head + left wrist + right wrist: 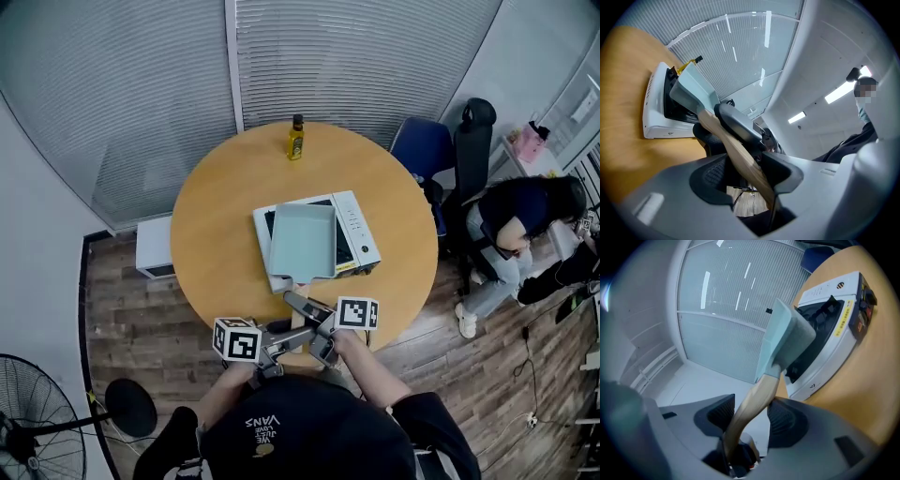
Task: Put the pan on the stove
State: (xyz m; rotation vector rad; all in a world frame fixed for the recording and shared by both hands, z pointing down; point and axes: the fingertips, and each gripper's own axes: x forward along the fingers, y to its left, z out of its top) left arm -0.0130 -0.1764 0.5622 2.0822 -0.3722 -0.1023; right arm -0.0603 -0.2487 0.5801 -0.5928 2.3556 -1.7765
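While the pan (302, 240) lies over the stove (362, 231) at the middle of the round table (214, 217), both grippers have its wooden handle (757, 394) between their jaws. The pan is pale green and square, and it covers the left part of the stove's dark top. Its handle points near, out past the stove's near edge. Whether its base rests flat on the glass or is slightly raised cannot be told.

The left gripper (747, 174) comes in from the left. Its jaws stand partly apart and are clamped on the near end of the handle, which crosses the gap at a slant and touches a pad on each side.

The right gripper (752, 419) comes in from the right and grasps the handle a little farther along, closer to the pan. Its jaws stand somewhat wider. The handle runs slantwise between them here too, bearing on the right pad high up and on the left pad lower down. In the left gripper view, one dark jaw of the right gripper lies across the handle just beyond the left one's own jaws.

A yellow bottle (295, 139) stands upright at the far edge of the table, well apart from the stove
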